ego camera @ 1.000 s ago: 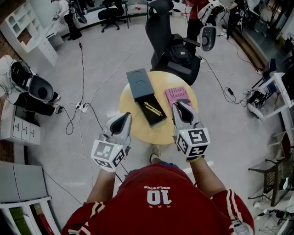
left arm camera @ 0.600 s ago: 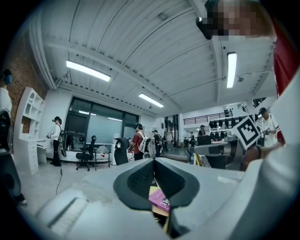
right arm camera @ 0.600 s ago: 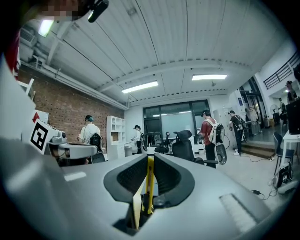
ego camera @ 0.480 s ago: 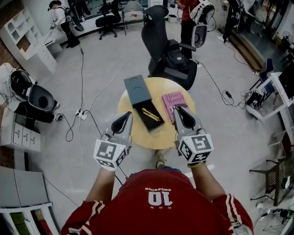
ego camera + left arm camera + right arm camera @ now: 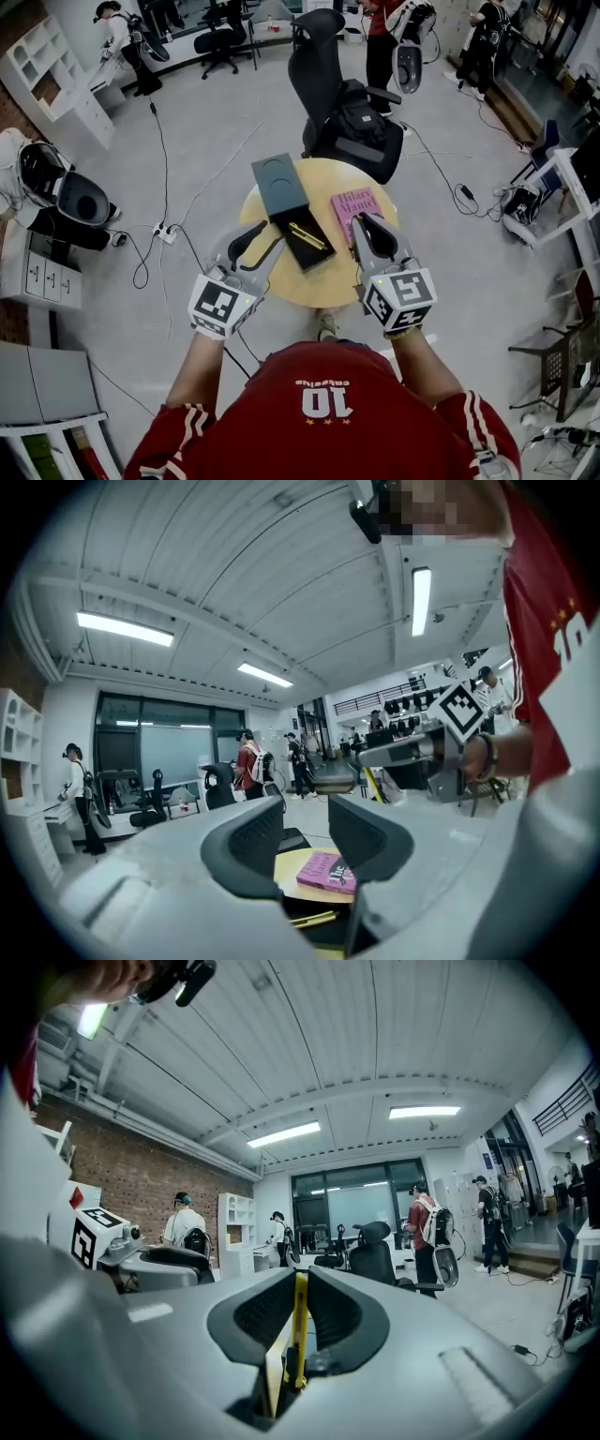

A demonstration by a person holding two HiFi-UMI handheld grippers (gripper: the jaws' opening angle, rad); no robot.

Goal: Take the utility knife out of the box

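Utility knife (image 5: 307, 236) lies yellow in the open tray of the box (image 5: 281, 183), not yet lifted. Just beside the box's near left corner, your left gripper (image 5: 307, 832) has just been opening its jaws. They now stand released with nothing between them, and the knife shows low through the gap. On the box's right, at the pink book (image 5: 359, 206), your right gripper (image 5: 298, 1312) is clenched on a thin yellow strip (image 5: 300, 1335) (what it is I cannot tell), so I judge it no help for this pick.

Work with the left. Tip its nose down toward the tray and turn the jaws to straddle the knife's narrow width at mid-length. Close only once both pads are below its top face. Lift straight up, because a slanted pull would likely drag the box across the round table (image 5: 281, 281).
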